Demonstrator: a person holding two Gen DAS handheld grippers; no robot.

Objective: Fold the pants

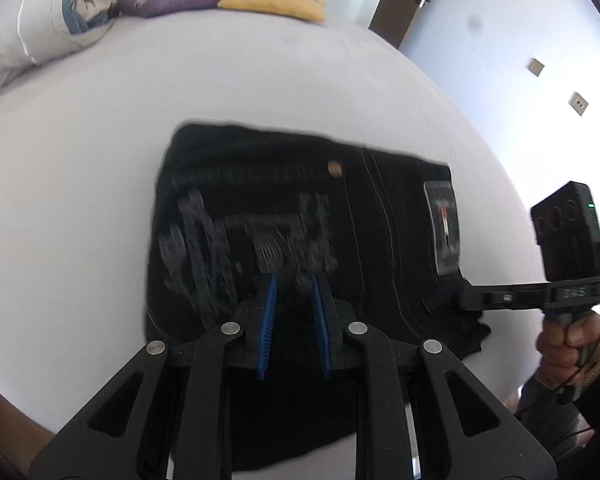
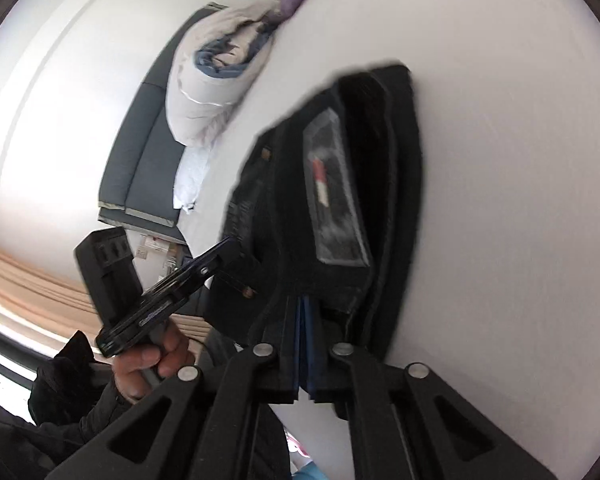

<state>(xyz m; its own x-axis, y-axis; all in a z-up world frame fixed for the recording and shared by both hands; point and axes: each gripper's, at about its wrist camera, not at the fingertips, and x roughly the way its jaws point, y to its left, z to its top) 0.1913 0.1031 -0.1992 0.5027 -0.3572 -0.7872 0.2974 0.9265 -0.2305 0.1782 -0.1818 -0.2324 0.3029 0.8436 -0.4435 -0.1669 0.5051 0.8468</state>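
I have the black jeans (image 1: 300,216) folded compact on the bed (image 1: 100,140). My right gripper (image 2: 305,312) clamps the waistband edge; my left gripper (image 1: 294,292) hovers, fingers slightly apart, empty. Next I square the stack.

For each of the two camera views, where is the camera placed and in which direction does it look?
Left wrist: on the left gripper, looking down its blue-padded fingers at the folded black denim pants on the white bed sheet; the right hand shows.
Right wrist: on the right gripper, rolled sideways, facing the pants' edge; the left hand shows.
Shared: pants, sheet, purple cushion.
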